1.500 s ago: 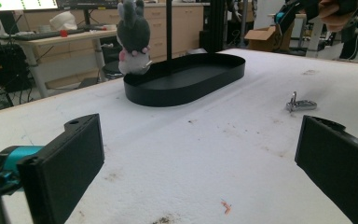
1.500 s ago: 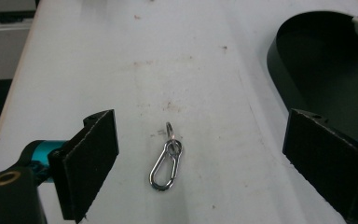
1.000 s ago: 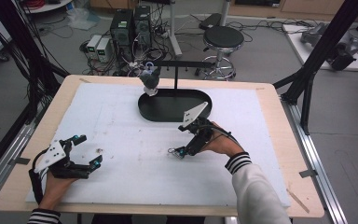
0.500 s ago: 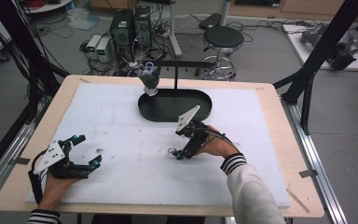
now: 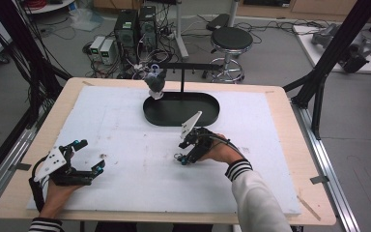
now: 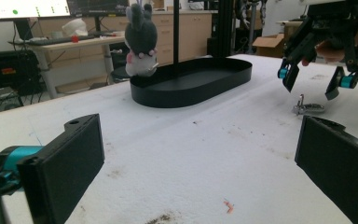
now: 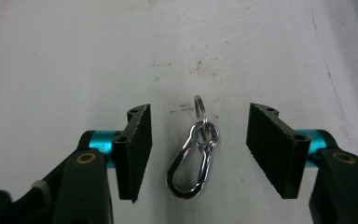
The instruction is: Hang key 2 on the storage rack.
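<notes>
Right tongs (image 7: 198, 149) have shifted slightly left since earlier frame, jaws just closing, not yet touching carabiner (image 7: 192, 161) lying flat between them on white surface (image 5: 140, 140). Left tongs (image 5: 88, 155) unmoved, gaping, empty.

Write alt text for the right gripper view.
A silver carabiner with a small key ring on its top end lies flat on the white table cover, between the right gripper's two black jaws. The jaws have just been closing, yet a gap remains on each side of the clip.
</notes>
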Available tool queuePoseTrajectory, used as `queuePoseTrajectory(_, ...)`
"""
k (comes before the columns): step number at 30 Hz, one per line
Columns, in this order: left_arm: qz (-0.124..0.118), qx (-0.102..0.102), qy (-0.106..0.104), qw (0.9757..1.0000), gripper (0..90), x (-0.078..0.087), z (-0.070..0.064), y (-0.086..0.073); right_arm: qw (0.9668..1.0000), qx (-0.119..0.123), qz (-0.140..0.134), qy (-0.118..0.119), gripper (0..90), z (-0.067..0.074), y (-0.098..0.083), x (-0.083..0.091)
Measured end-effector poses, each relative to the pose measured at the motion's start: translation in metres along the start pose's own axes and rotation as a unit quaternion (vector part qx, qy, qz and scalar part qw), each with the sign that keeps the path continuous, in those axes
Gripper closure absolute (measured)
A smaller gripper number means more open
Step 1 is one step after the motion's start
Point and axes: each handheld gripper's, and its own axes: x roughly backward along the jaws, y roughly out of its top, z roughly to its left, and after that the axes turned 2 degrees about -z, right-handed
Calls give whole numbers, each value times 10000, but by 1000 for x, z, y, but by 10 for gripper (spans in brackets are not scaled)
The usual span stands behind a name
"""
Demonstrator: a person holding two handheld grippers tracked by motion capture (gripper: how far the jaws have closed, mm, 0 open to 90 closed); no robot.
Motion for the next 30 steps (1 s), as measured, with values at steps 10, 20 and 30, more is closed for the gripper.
queuePoseTrajectory(10, -5, 19, 37, 10000, 17, 0, 0, 0, 10000, 8, 71, 13, 570, -2, -1, -5)
queuePoseTrajectory(20, 5, 21, 23, 10000, 17, 0, 0, 0, 9999, 112, 118, 26, 722, -2, -1, -5)
queuePoseTrajectory(30, -10, 52, 30, 10000, 17, 0, 0, 0, 9998, 123, 167, 21, 811, -2, 0, -7)
